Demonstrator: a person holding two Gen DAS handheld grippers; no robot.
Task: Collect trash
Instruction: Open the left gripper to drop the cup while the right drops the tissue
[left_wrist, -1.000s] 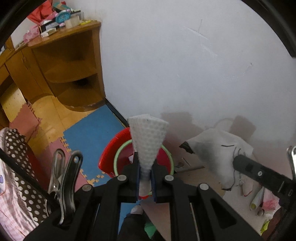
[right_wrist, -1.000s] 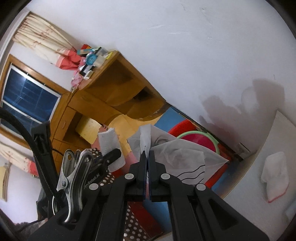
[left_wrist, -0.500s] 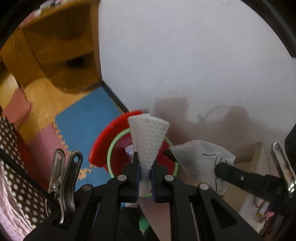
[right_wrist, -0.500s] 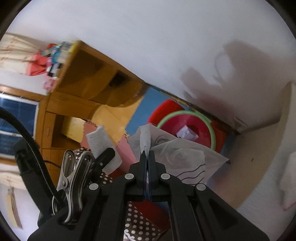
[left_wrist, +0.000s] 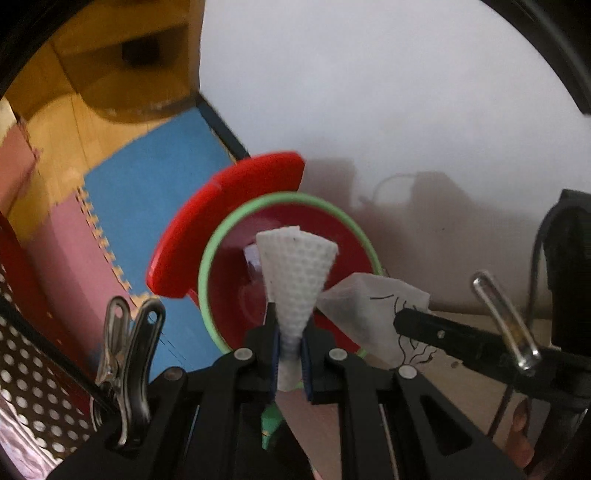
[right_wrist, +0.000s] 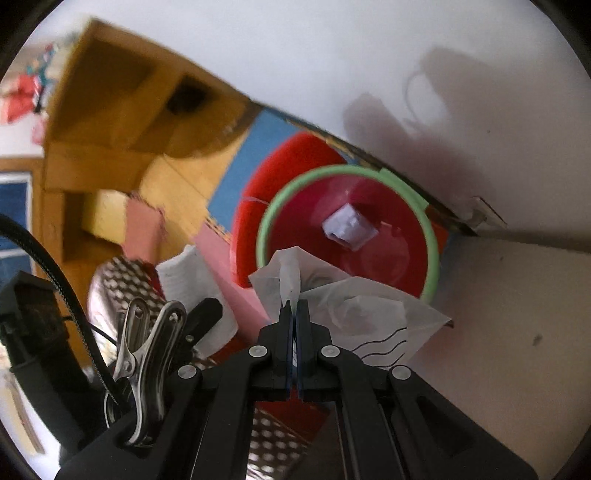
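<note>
Left gripper (left_wrist: 290, 345): jaws clenched on white dimpled tissue (left_wrist: 297, 266), fanned out right over red bin (left_wrist: 236, 295) with green rim, lid flipped back. Right gripper (right_wrist: 294, 314): jaws clenched on thin crumpled wrapper with black squiggles (right_wrist: 365, 314), hanging at bin's near edge. White scrap (right_wrist: 349, 227) already at bin bottom. My guess for a clean drop: get both pieces well inside rim before letting go, since light paper drifts. No readable writing or brand anywhere, too blurry.

The round red green-rimmed plastic bin (right_wrist: 347, 229) stands on the blue foam floor mat (left_wrist: 147, 177) against the white wall (left_wrist: 369, 74), 1 crumpled white paper scrap (right_wrist: 349, 227) inside it.
</note>
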